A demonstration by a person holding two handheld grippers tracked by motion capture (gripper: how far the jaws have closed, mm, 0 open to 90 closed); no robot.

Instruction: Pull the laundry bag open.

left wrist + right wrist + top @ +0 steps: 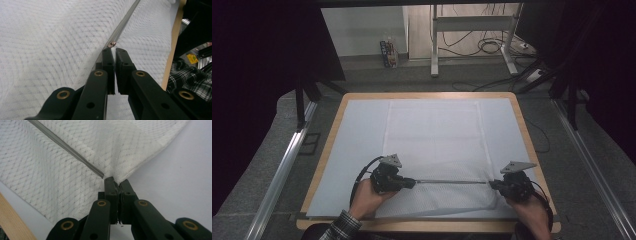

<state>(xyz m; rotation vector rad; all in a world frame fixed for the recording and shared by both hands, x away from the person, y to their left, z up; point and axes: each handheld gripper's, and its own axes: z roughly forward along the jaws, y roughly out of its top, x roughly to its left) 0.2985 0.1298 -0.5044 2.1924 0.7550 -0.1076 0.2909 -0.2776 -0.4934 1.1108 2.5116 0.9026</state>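
Note:
A white mesh-patterned cloth (434,135) lies spread down the middle of the table. Its near edge (452,181) is lifted and pulled taut in a straight line between the two grippers. My left gripper (412,182) is shut on the cloth's left end, and in the left gripper view the jaws (115,51) pinch white fabric (50,37). My right gripper (493,184) is shut on the right end, and in the right gripper view the closed tips (117,182) bunch the cloth's corner (50,170). A hand holds each gripper from the near side.
A pale mat (357,150) covers the wooden table (427,95), whose edge shows as a wooden strip (172,45) (12,220). A plaid sleeve (190,75) is at the near side. Beyond the table stand a metal frame (434,45) and floor cables (487,47). Rails (282,165) flank the table.

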